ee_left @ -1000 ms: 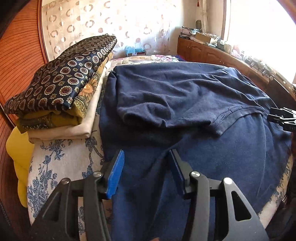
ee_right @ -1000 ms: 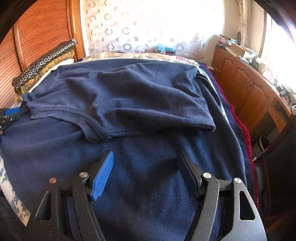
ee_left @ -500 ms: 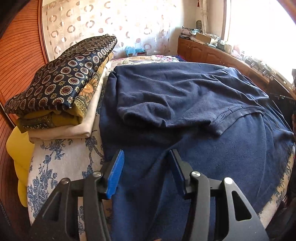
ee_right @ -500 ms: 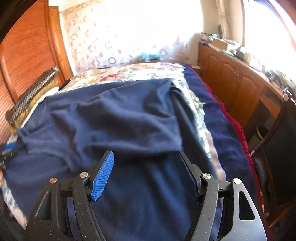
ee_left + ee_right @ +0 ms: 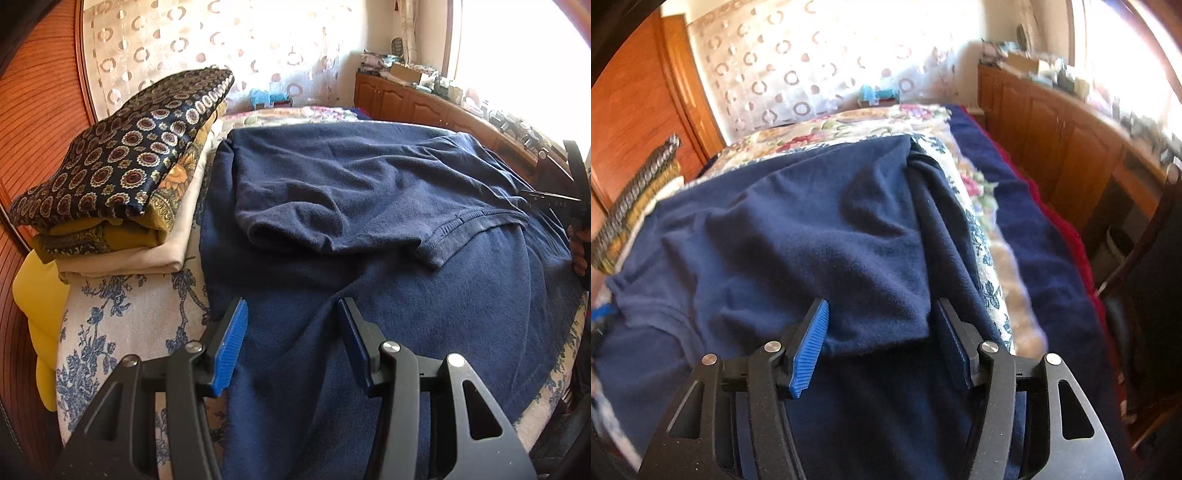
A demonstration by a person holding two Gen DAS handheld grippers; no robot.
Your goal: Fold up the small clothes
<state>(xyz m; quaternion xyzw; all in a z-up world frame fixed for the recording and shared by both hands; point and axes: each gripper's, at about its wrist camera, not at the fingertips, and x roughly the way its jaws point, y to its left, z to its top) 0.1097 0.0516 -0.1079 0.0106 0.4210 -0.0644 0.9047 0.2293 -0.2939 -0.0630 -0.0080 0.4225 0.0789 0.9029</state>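
Over at nine o'clock in the left wrist view, a pile of folded cloths sat on the bed, a dark patterned one on top, a mustard one under it and a cream one at the bottom, with a yellow cushion just beside and below the pile. Next to it, filling the centre, lay a navy shirt spread over a navy blanket, its ribbed hem turned toward four o'clock and its folded edge running from ten o'clock down to the middle. At six o'clock the left gripper hung above the blanket, jaws apart, nothing between them and not touching the shirt. At three o'clock, the edge of the frame showed a hand on a black tool, too cropped to read further. In the right wrist view, which was blurred, the pile appeared at nine o'clock, the shirt took up the centre, and the right gripper stood at six o'clock with jaws apart, the near corner of the shirt lying between the fingers but not pinched. A wooden cabinet ran along two o'clock, beside a red-edged blanket.
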